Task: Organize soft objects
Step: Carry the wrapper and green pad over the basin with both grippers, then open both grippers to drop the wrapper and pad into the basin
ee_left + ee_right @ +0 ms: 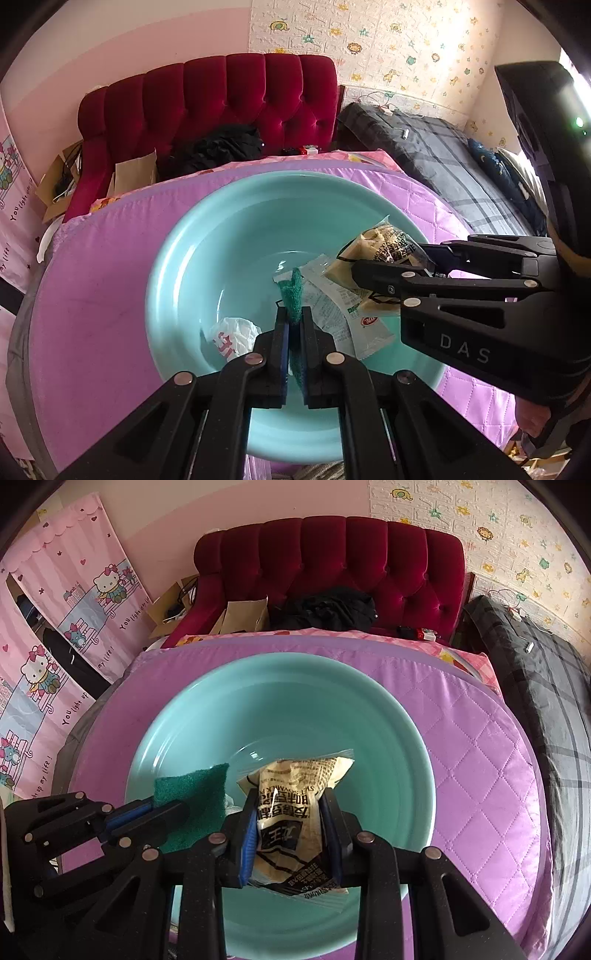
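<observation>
A large teal basin (229, 236) (388, 731) sits on a purple quilted mat. My left gripper (294, 314) is shut on a green scouring pad (293, 291), held edge-on over the basin; the pad also shows in the right wrist view (199, 797). My right gripper (290, 801) is shut on a cream snack bag with black print (295, 794), held above the basin; the bag also shows in the left wrist view (380, 243). In the basin lie a crumpled white wrapper (234, 336) and a white sachet (351, 317).
The purple mat (96, 295) (480, 760) covers a table. Behind it stand a red tufted sofa (221, 103) with black clothing (218, 147) and cardboard boxes (59, 184). A bed with a grey plaid cover (443, 158) lies at the right.
</observation>
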Tool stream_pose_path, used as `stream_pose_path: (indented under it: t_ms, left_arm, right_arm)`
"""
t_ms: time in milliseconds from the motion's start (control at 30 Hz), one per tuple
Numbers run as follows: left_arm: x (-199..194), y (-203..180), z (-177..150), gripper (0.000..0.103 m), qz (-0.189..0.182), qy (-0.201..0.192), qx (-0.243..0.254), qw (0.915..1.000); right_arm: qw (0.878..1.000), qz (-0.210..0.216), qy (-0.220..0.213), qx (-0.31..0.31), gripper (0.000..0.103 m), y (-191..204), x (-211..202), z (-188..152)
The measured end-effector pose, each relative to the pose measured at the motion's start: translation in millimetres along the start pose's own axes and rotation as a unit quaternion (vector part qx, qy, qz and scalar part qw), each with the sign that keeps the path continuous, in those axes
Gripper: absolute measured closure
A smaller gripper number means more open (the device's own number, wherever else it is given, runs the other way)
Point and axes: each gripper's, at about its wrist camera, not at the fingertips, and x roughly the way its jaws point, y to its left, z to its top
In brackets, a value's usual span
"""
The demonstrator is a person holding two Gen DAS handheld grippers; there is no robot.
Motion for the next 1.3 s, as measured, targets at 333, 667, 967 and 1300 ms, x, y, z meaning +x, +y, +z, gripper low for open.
stream_pose_path:
  t_ms: [333,667,967,1300]
  left_arm:
    - [31.5,9.7,10.0,0.098,0.010,0.010,-0.009,0.9999]
    - [43.4,13.7,18.1,0.098,0.012,0.015,-0.004,0.9998]
    - [42.6,11.2,17.6,0.005,0.036,0.010,0.001,0.9993]
    - [25.6,15.8,8.3,0.000,0.066,-0.006,-0.007,0.9978]
  right_arm:
    - [1.000,-0.004,0.012,0.002,0.070,2.0,29.8,13.6]
    - [1.000,-0.011,0.013,0.008,0.069,-0.8,38.5,20.7]
    - [1.000,-0.023,-0.004,0.013,0.027,0.6,28.4,26.1]
    - [0.999,-0.044,-0.006,0.013,0.000,1.3,11.8,15.3]
